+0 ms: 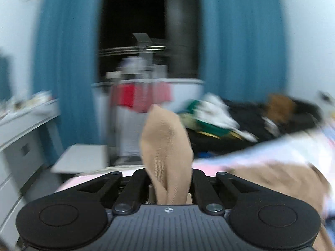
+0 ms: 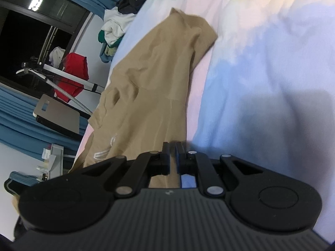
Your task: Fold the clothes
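A tan garment (image 2: 155,79) lies crumpled along the edge of a bed with a pastel sheet (image 2: 261,62). My right gripper (image 2: 172,152) is shut on the garment's near edge, a thin fold of cloth pinched between its nearly touching fingers. The left wrist view is blurred by motion. There, my left gripper (image 1: 168,175) is shut on another part of the tan garment (image 1: 165,146), and a flap of it sticks up between the fingers and hides their tips. More tan cloth (image 1: 282,179) trails to the right over the sheet.
A pile of dark, white and green clothes (image 1: 230,121) sits further along the bed, the same pile (image 2: 117,31) showing in the right wrist view. A red garment (image 2: 73,73) hangs on a rack beside blue curtains (image 1: 62,62). White drawers (image 1: 21,146) stand at the left.
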Tool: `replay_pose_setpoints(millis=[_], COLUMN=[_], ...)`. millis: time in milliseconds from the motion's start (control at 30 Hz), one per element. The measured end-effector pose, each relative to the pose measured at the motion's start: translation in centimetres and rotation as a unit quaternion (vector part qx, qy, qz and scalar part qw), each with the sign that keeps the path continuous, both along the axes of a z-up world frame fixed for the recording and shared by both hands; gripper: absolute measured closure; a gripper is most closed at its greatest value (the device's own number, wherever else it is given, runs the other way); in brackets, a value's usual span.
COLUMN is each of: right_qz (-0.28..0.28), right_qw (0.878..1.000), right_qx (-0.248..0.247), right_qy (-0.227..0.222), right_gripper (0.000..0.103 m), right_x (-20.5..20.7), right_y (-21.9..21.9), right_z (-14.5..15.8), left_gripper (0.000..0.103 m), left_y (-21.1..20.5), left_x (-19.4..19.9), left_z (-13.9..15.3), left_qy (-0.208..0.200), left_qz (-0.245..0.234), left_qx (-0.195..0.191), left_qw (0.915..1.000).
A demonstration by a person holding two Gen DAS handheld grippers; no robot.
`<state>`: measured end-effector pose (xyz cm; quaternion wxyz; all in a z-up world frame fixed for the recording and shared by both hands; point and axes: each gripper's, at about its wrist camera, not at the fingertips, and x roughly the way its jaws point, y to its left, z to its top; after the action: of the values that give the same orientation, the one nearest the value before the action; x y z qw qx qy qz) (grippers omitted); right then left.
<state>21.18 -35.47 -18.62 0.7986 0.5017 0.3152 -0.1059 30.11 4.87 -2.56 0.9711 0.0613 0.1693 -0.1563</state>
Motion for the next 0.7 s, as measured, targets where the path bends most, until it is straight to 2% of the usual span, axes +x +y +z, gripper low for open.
replay_pose_setpoints(millis=[33, 100, 167, 233, 300, 367, 467, 533, 633, 700], right_qz=[-0.001, -0.003, -0.004, -0.001, 0.006, 0.021, 0.044, 0.061, 0.087, 0.102], right_qw=[1.0, 1.0, 1.0, 1.0, 0.999, 0.999, 0.998, 0.997, 0.995, 0.993], right_qx=[-0.003, -0.011, -0.021, -0.029, -0.029, -0.025, -0.02, -0.015, -0.021, -0.03], right_qy=[-0.002, -0.008, -0.012, -0.012, -0.014, -0.021, -0.031, -0.037, -0.042, -0.044], right_gripper=[0.093, 0.093, 0.093, 0.093, 0.093, 0.093, 0.093, 0.093, 0.093, 0.093], right_x=[-0.1, -0.4, -0.6, -0.6, -0.6, -0.3, 0.2, 0.6, 1.1, 1.2], right_y=[-0.2, -0.5, -0.7, -0.8, -1.0, -0.7, -0.2, 0.4, 1.3, 1.8], right_z=[0.2, 0.6, 0.8, 0.9, 0.9, 0.9, 1.0, 1.0, 1.3, 1.6], left_gripper=[0.095, 0.083, 0.054, 0.044, 0.039, 0.032, 0.023, 0.022, 0.021, 0.021], left_y=[-2.0, -5.9, -9.4, -10.6, -10.5, -9.2, -4.5, -1.0, 4.2, 5.8], left_x=[-0.6, -1.9, -3.2, -4.4, -5.5, -7.4, -11.3, -12.9, -15.0, -15.4], left_z=[-0.9, -2.6, -4.3, -6.0, -6.9, -7.1, -6.7, -5.8, -4.5, -4.6], left_qy=[0.011, 0.033, 0.057, 0.081, 0.099, 0.116, 0.135, 0.167, 0.228, 0.253], left_qz=[-0.017, -0.052, -0.084, -0.108, -0.116, -0.105, -0.078, -0.048, 0.001, 0.006], left_qx=[0.013, 0.038, 0.065, 0.089, 0.102, 0.113, 0.132, 0.136, 0.134, 0.123], left_qw=[0.9997, 0.9974, 0.9927, 0.9868, 0.983, 0.9813, 0.979, 0.9754, 0.9645, 0.9596])
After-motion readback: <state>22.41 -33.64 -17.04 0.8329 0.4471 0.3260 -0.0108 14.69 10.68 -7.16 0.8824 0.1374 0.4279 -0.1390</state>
